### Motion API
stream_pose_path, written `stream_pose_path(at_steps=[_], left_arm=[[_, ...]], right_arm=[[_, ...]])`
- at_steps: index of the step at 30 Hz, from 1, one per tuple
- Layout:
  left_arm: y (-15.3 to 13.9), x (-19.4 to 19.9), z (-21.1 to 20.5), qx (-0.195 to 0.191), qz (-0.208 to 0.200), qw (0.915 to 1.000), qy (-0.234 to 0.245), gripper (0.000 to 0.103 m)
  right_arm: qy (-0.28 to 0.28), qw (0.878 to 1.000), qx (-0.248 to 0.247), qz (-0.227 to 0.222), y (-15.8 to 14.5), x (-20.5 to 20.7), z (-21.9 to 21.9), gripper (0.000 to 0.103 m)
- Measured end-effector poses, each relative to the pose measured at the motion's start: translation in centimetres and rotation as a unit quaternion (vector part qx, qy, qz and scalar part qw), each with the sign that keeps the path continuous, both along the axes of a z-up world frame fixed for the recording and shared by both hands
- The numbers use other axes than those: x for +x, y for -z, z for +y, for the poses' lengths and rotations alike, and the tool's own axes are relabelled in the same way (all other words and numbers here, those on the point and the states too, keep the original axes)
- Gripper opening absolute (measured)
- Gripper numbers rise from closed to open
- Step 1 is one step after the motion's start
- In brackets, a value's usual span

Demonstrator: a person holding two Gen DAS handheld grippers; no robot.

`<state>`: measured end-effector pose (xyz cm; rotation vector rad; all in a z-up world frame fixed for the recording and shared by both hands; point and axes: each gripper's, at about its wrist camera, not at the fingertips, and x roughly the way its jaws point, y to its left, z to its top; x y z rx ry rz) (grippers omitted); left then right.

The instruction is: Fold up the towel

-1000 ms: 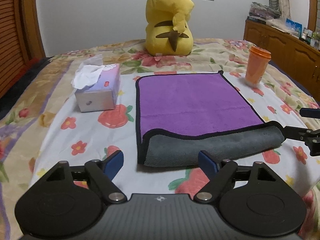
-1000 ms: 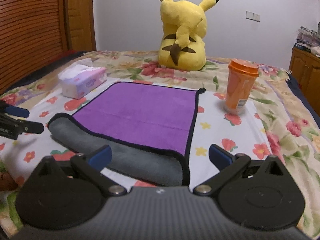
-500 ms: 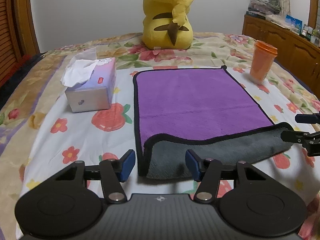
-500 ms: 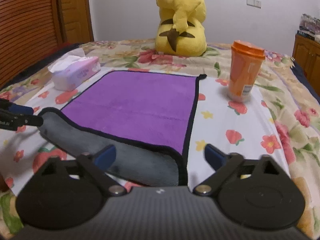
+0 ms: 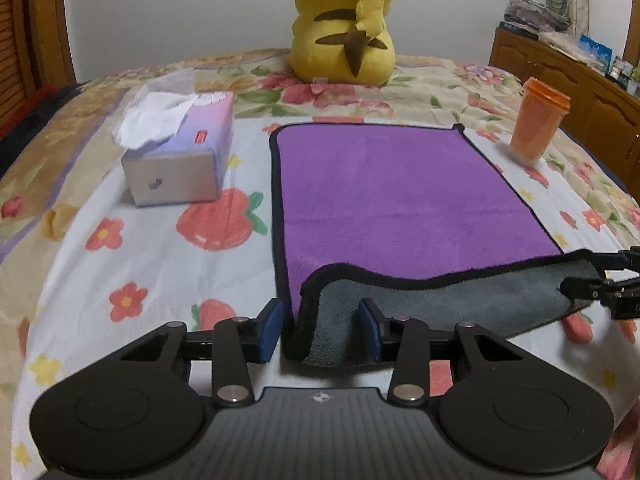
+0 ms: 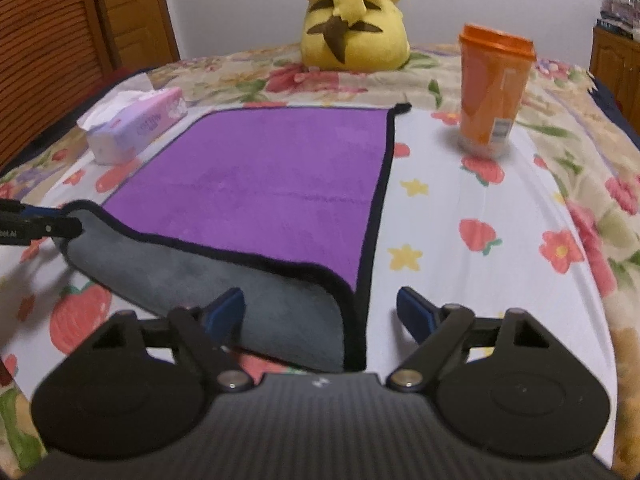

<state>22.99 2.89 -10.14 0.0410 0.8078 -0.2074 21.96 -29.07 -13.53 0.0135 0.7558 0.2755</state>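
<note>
A purple towel with a black hem and grey underside lies flat on the flowered bed sheet; its near edge is turned over, grey side up. My left gripper is open, its blue pads on either side of the towel's near left corner. My right gripper is open around the near right corner. Each gripper's tips also show in the other view at the far corner of the fold, the right gripper at the right edge and the left gripper at the left edge.
A tissue box stands left of the towel. An orange lidded cup stands to its right. A yellow plush toy sits behind the towel. A wooden cabinet runs along the right wall.
Both grippers have moved forward and down to the towel's near corners. The left jaws have narrowed around the left corner. The turned-over grey edge has shifted slightly.
</note>
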Motion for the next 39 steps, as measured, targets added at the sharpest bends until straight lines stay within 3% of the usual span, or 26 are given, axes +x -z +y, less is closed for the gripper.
stream_pose_path(at_steps=[7, 10, 14, 17, 20, 23, 24, 29, 39], left_arm=[[0.3, -0.1, 0.0, -0.003, 0.005, 1.0000, 0.002, 0.028], [0.3, -0.2, 0.0, -0.002, 0.005, 1.0000, 0.002, 0.027], [0.4, -0.3, -0.1, -0.002, 0.006, 1.0000, 0.002, 0.027], [0.5, -0.3, -0.1, 0.002, 0.007, 1.0000, 0.004, 0.026], [0.5, -0.3, 0.0, 0.001, 0.008, 1.0000, 0.004, 0.021], [0.5, -0.4, 0.0, -0.002, 0.005, 1.0000, 0.003, 0.014], [0.4, -0.4, 0.1, -0.004, 0.003, 1.0000, 0.004, 0.011], [-0.2, -0.7, -0.2, -0.011, -0.010, 0.9998, 0.014, 0.008], [-2.6, -1.2, -0.2, -0.026, -0.052, 0.9982, 0.014, 0.007]], right_arm=[[-0.009, 1.000, 0.022, 0.007, -0.4, 0.0, -0.4, 0.072], [-0.014, 0.999, 0.029, 0.009, -0.7, 0.0, -0.6, 0.064], [-0.011, 1.000, 0.023, 0.016, -0.6, 0.2, -0.6, 0.044], [-0.012, 1.000, 0.021, 0.019, -0.4, 0.3, -0.7, 0.036], [-0.012, 1.000, 0.019, 0.016, -0.6, 0.2, -0.8, 0.023], [-0.015, 1.000, 0.019, 0.011, -0.9, 0.2, -0.9, 0.019], [-0.014, 1.000, 0.019, 0.009, -1.0, 0.1, -1.0, 0.012], [-0.014, 1.000, 0.028, -0.002, -1.6, 0.1, -1.3, 0.005], [-0.007, 0.998, 0.032, -0.053, -2.8, -0.1, -1.4, 0.004]])
